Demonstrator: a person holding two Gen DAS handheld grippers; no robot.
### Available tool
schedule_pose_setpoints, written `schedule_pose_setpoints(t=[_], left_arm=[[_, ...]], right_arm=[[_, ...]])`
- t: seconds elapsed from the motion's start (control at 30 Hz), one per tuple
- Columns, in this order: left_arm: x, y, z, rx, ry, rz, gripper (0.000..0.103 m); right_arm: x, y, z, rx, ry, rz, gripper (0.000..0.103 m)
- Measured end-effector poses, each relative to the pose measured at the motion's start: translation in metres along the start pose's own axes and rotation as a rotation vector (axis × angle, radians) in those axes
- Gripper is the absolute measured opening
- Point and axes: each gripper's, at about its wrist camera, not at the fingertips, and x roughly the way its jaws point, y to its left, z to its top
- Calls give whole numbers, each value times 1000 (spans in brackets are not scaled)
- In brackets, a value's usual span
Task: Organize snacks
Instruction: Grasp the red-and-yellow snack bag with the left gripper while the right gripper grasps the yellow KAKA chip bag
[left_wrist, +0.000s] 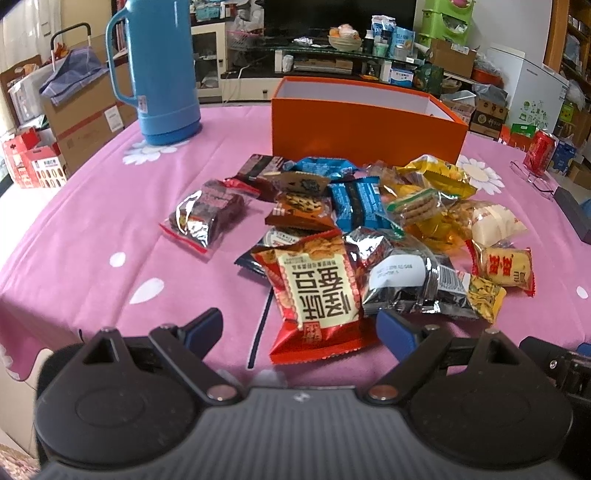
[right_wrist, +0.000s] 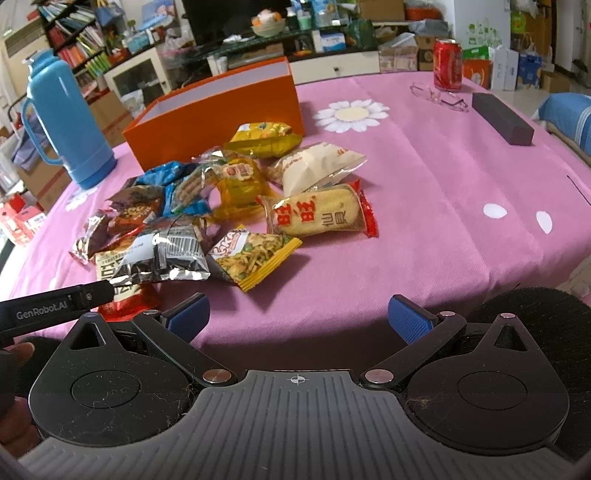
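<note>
A pile of snack packets (left_wrist: 354, 221) lies on the pink tablecloth in front of an open orange box (left_wrist: 365, 125). My left gripper (left_wrist: 299, 328) is open, its fingers either side of the near end of a red and cream packet (left_wrist: 317, 291), low over the cloth. In the right wrist view the same pile (right_wrist: 236, 199) and orange box (right_wrist: 221, 110) sit ahead to the left. My right gripper (right_wrist: 299, 319) is open and empty near the table's front edge, short of a yellow noodle packet (right_wrist: 255, 258). The left gripper's body (right_wrist: 55, 302) shows at the left.
A blue thermos (left_wrist: 159, 70) stands at the back left of the table; it also shows in the right wrist view (right_wrist: 62, 118). A red can (right_wrist: 447, 64), glasses (right_wrist: 439, 96) and a dark block (right_wrist: 502, 118) lie at the back right. The table edge is close below both grippers.
</note>
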Motion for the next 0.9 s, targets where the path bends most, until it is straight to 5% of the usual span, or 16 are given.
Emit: schedule_pose_setpoints(t=[0.3,0.57,0.9], left_arm=[[28,11,-2,7,43,-45,90],[59,16,10,23,43,-114,89],[105,-16,56,135,-26,-33,89]], right_arm=[[14,8,7,-49,-20,-22,91],[61,51,27,-270,7,5,91],[109,33,74,-243,14,-60,91]])
